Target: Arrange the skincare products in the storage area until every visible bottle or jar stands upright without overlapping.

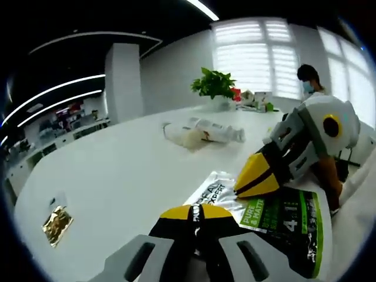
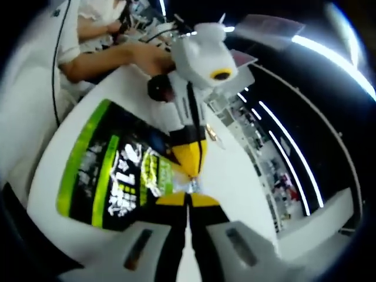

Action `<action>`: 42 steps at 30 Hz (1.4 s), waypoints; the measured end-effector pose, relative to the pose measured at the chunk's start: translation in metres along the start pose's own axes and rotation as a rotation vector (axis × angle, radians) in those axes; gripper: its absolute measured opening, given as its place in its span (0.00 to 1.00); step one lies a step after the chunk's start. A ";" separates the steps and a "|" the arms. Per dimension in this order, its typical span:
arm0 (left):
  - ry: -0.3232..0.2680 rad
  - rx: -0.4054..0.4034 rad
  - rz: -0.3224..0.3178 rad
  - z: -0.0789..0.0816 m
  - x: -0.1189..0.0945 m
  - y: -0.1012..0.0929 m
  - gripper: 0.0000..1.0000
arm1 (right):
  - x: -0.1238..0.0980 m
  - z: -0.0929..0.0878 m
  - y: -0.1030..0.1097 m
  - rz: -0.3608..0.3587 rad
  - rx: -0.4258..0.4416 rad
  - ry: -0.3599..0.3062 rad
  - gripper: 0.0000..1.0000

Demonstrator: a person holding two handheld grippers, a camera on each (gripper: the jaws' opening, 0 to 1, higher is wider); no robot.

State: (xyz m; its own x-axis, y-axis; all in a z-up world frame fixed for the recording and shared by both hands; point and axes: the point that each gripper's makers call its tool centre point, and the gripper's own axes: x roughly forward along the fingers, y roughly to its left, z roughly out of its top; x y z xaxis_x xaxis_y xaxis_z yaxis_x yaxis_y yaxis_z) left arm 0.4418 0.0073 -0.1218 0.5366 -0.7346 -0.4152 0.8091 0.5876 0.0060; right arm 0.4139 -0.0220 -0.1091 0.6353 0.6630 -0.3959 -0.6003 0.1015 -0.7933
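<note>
We see a flat sachet, silver top, black-green print, lying on the white counter just ahead of both grippers. Left gripper pressed together at its silver edge; right gripper also closed, tips on it. Tubes lie further ahead, open counter left of them.

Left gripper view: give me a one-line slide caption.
Both tools, left and right, shut on a black-and-green sachet on the white table; clear bottles lie beyond.
</note>
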 end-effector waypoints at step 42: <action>0.015 0.113 0.043 0.001 -0.002 -0.002 0.05 | 0.005 -0.041 -0.031 -0.148 0.155 0.126 0.00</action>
State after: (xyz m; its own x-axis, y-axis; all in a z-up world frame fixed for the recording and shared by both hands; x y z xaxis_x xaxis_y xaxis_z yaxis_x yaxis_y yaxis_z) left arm 0.4398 0.0070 -0.1199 0.5684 -0.7037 -0.4262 0.8076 0.5761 0.1260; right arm 0.4551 -0.0525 -0.1056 0.7717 0.5359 -0.3424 -0.5571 0.3100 -0.7704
